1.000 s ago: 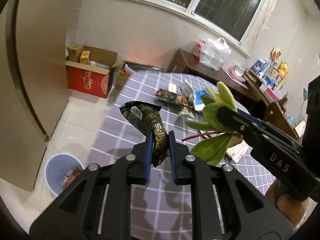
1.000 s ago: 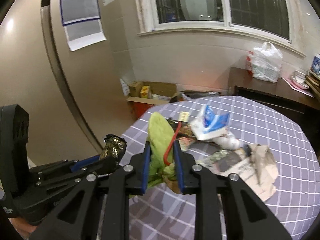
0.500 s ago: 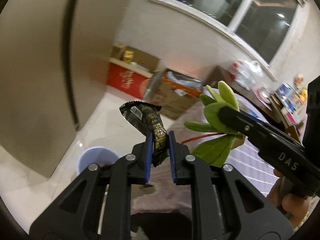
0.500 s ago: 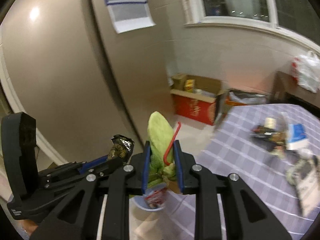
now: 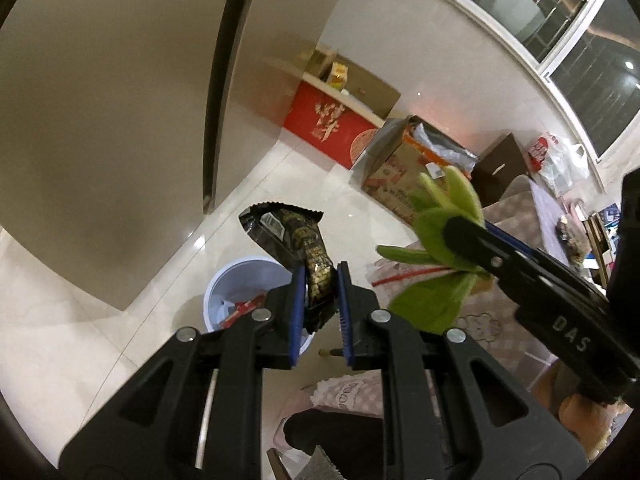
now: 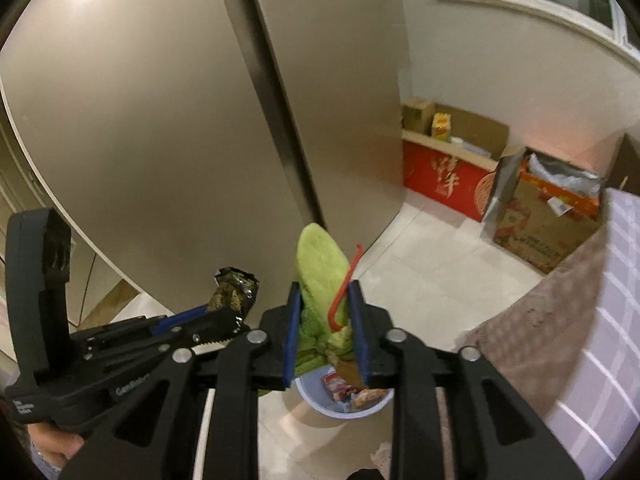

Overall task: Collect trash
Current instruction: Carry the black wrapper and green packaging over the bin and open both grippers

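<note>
There was one round pale-blue plastic bin (image 5: 224, 284), one crumpled black foil snack wrapper (image 5: 296, 236), one bunch of green leaves (image 6: 318, 264), and three cardboard boxes (image 6: 448, 176).

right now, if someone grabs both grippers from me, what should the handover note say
Left gripper: shut on the black snack wrapper.
Right gripper: jaws opening, green leaves with a red straw between them.
Both hang over the pale bin on the floor, which already holds some wrappers.
Done: two loads carried to the bin.
Left: drop both in; go back to the table.
</note>
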`<state>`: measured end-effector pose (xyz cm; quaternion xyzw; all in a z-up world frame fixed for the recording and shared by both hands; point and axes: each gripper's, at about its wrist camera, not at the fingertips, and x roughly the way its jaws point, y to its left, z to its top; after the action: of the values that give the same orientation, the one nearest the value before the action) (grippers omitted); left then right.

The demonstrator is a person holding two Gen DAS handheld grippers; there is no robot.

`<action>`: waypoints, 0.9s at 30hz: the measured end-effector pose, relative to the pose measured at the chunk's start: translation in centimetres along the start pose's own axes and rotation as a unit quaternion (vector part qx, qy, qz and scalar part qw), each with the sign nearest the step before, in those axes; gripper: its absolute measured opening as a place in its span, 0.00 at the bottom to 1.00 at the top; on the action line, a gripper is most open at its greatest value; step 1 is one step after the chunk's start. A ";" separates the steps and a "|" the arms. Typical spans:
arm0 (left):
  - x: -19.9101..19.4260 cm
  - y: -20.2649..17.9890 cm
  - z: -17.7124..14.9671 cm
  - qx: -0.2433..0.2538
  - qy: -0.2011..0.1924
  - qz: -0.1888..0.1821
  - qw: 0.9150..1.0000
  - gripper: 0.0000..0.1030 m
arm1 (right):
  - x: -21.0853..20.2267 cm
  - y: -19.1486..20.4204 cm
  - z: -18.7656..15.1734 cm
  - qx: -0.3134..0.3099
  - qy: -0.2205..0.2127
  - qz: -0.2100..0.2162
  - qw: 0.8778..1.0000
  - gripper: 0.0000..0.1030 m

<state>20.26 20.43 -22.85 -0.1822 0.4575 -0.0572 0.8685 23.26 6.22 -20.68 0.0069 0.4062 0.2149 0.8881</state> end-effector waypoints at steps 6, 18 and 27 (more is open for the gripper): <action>2.4 1.0 0.2 0.000 0.021 0.010 1.000 0.15 | 4.2 -0.4 -0.1 0.005 0.015 -0.016 1.000 0.46; 4.1 0.4 0.2 0.018 0.043 0.007 0.999 0.15 | 2.8 -1.4 0.0 0.001 -0.001 -0.070 0.998 0.70; 4.5 -1.5 1.4 0.038 0.043 0.009 0.998 0.19 | -0.9 -2.7 0.1 0.013 -0.040 -0.092 0.995 0.78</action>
<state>24.11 18.21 -25.03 -0.1423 0.4935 -0.0741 0.8548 23.87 3.48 -20.45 -0.0104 0.3716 0.1270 0.9196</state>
